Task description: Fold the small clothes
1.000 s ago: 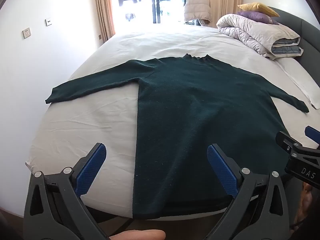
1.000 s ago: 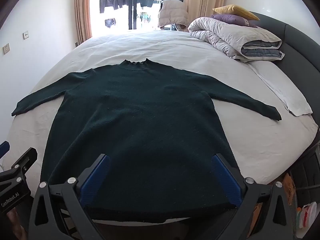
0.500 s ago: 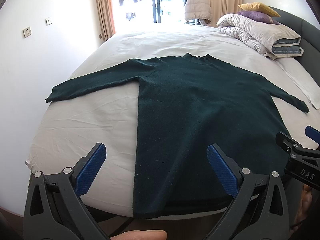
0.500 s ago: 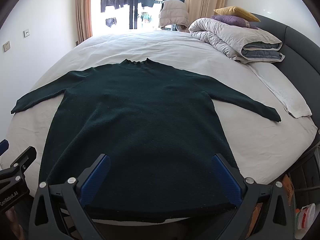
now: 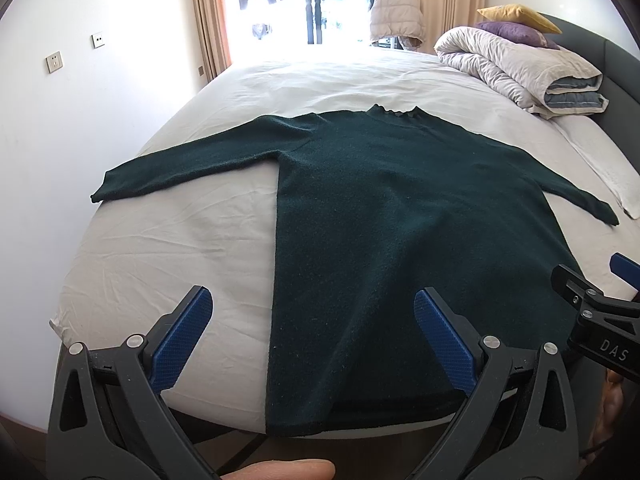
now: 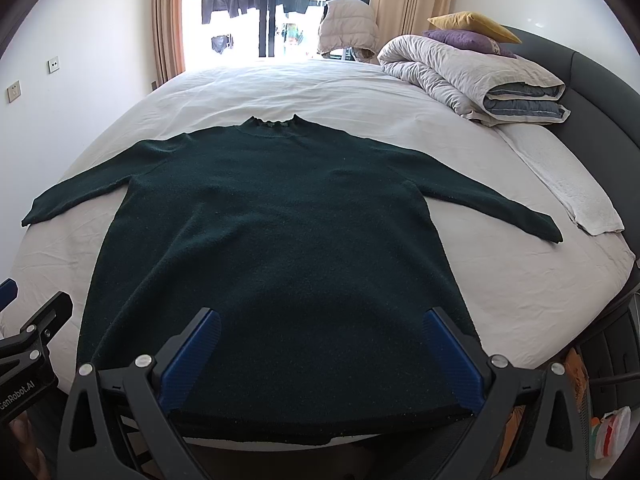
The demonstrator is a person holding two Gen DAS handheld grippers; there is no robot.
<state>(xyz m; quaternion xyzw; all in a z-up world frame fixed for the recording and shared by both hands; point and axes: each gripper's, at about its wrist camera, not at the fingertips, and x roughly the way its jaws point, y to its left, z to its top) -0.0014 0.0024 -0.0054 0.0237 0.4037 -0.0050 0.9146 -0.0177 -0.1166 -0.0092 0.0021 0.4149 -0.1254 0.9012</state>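
Note:
A dark green long-sleeved sweater (image 5: 392, 208) lies flat on the white bed, neck far, hem at the near edge, both sleeves spread out; it also shows in the right wrist view (image 6: 280, 240). My left gripper (image 5: 312, 312) is open and empty, above the sweater's left hem side near the bed's front edge. My right gripper (image 6: 320, 332) is open and empty, above the middle of the hem. The right gripper shows at the right edge of the left wrist view (image 5: 592, 320).
A rolled duvet (image 6: 472, 76) with purple and yellow pillows sits at the far right of the bed (image 6: 320, 92). A folded white towel (image 6: 568, 188) lies by the right sleeve. A dark headboard (image 6: 600, 92) runs on the right. A white wall is on the left.
Both grippers have shifted very slightly; the view is almost the same. The sweater has not moved.

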